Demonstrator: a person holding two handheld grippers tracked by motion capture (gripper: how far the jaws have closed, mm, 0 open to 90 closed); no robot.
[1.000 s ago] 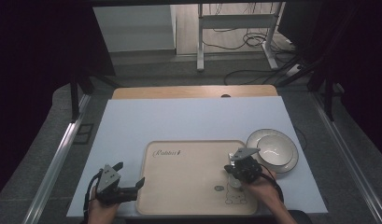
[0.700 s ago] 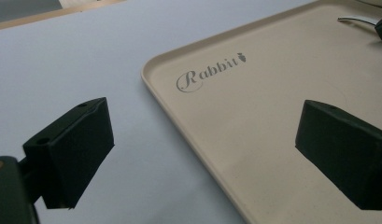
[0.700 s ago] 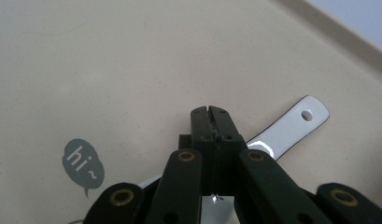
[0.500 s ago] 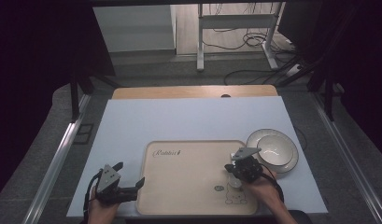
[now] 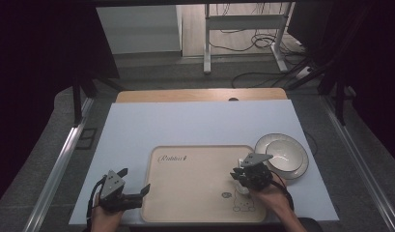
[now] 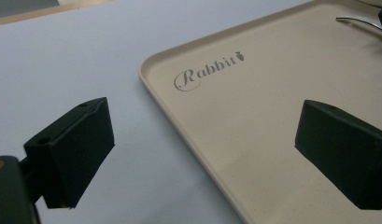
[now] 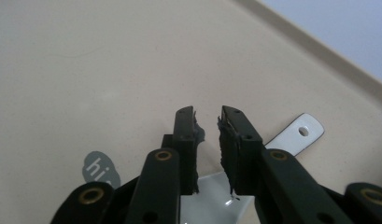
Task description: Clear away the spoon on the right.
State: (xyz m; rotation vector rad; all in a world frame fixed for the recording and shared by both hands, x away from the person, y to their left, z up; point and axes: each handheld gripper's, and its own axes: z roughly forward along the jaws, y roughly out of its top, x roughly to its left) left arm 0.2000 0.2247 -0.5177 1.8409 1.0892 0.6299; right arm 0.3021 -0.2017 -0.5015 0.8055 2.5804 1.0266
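Right tool (image 7: pixel 208 122), jaws just parted, above spoon (image 7: pixel 298 134) near tray (image 7: pixel 319 56) edge.

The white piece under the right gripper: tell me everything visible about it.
The white piece is flat, glossy and thin, like glazed ceramic or enamelled metal, with a dark outline. Its narrow handle-like end is rounded, pierced by a small hole, and points toward the rim of the beige tray it lies on. Its wider part runs under the right gripper, whose jaws, just opened slightly, stand above it with a narrow gap.
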